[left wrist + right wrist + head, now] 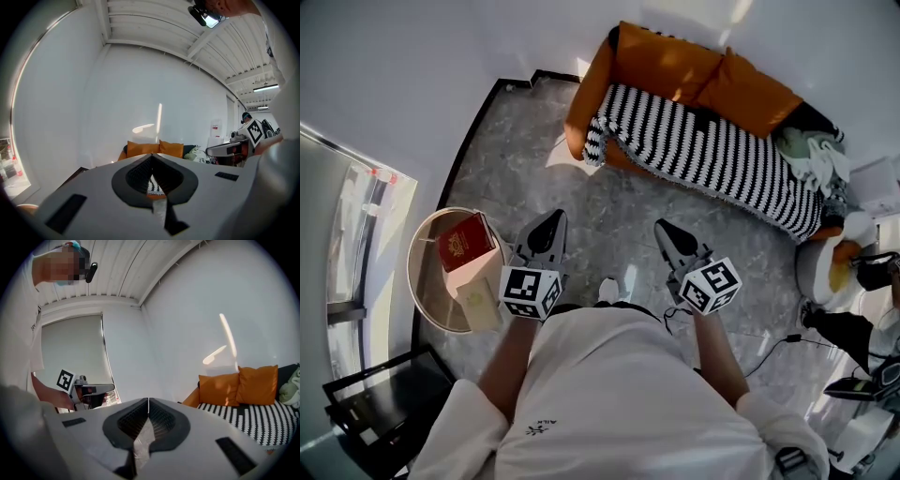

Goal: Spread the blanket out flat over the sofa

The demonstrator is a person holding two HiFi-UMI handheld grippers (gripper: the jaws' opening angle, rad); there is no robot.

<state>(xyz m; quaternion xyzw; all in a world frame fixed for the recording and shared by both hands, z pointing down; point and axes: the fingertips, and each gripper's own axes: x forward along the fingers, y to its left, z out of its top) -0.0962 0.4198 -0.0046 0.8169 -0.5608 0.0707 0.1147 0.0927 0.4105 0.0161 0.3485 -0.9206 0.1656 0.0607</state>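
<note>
Now, the blanket's place: the blanket (712, 155) lies along the seat of the sofa (670, 61), well apart from both grippers. Its front edge hangs over the seat front, and its left end is bunched by the armrest.
Left gripper: the left gripper (554, 217) has its fingers clenched together with nothing between them, and it points toward the sofa.
Right gripper: the right gripper (665, 228) likewise has its fingers pressed together and is empty.
Handling: the blanket looks soft, limp and light. It will probably sag and fold wherever it is not held, and drag rather than slide over the cushions.
Where to take hold: probably the bunched left corner and a point further along the hanging front edge, one gripper on each, pinching the cloth at its border so it can be pulled taut.
Materials and shapes: the blanket is a black-and-white striped weave, with a zigzag look where it crumples. The sofa is smooth orange upholstery with plump back cushions. The floor is grey and marbled.
Nearby: a pale clothes pile (811, 155) sits at the sofa's right end, touching the blanket. A round counter (420, 281) at the left carries a red book (466, 241).
</note>
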